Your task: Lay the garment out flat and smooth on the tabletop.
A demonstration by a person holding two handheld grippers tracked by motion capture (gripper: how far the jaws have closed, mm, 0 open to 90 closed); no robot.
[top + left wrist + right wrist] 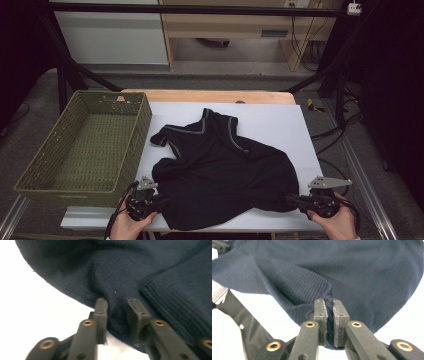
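- A woven olive-green rectangular basket (85, 145) stands at the left edge of the worktop (280, 120), which is covered by a white sheet, just beside the garment's sleeve.
- A black knitted garment with grey trim at the collar (220, 165) lies crumpled across the middle of the white sheet, collar toward the far side and hem toward the person.
- The left claw (159, 202) sits at the near left corner of the garment, level with the worktop and pointing right into the cloth. In the left gripper view its jaws stand a little apart with a fold of the dark knit (117, 312) bunched between them; whether the pads press on it I cannot tell.
- The person's left hand (131, 224) comes in from the bottom edge and wraps the claw's body from below.
- The right claw (291, 199) is at the near right corner of the garment, pointing left. In the right gripper view its jaws are pressed together, pinching a ribbed edge of the knit (329, 317).
- The person's right hand (334, 214) grips that claw from the near side, low over the sheet.
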